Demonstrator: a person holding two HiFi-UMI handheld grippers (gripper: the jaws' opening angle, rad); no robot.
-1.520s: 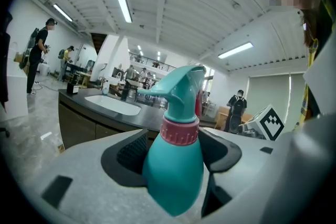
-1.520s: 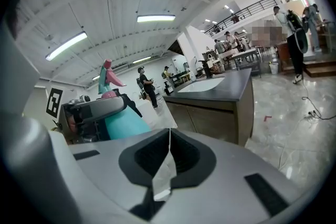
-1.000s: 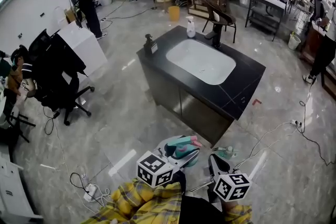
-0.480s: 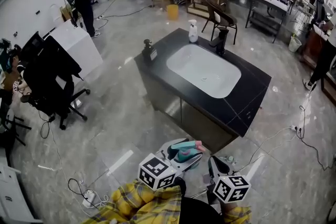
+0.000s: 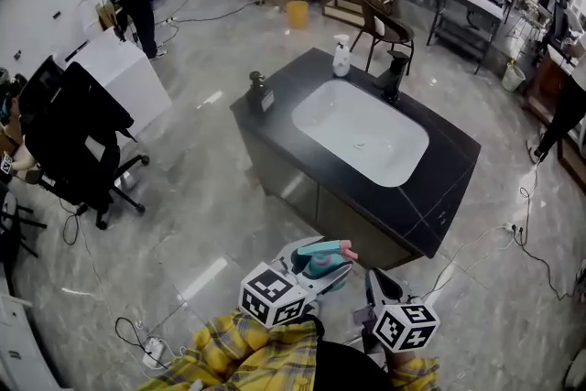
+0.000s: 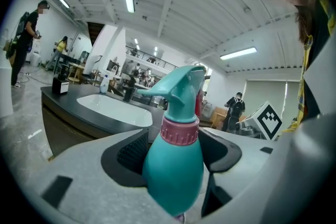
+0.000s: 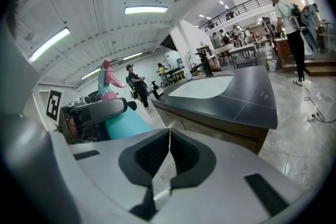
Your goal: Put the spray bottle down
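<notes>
**Holding the spray bottle short of the sink counter**

You have the left gripper (image 6: pixel 176 157) clamped on the teal spray bottle (image 6: pixel 176 170). Both dark pads press the bottle's rounded body below its pink collar. The trigger head rises above the jaws, with its nozzle towards the sink counter (image 5: pixel 430 192).

In the head view, the bottle is held above the floor on the near side of the counter, off its front corner. It is apart from the counter and touches nothing but the jaws.

Your right gripper (image 7: pixel 168 152) is on the same near side of the counter, just beside the left one. Its jaws are drawn together with only a hairline gap, and nothing sits between them. The right gripper view shows the teal bottle in the left gripper's hold at its left.

The counter's black top carries a white basin (image 5: pixel 362 131). A dark faucet (image 5: pixel 395 74) stands at the basin's far edge, and a clear bottle (image 5: pixel 341 57) stands at the counter's far corner. A dark dispenser (image 5: pixel 259 92) stands at its left corner.

Yellow plaid sleeves (image 5: pixel 238 357) show behind both grippers
</notes>
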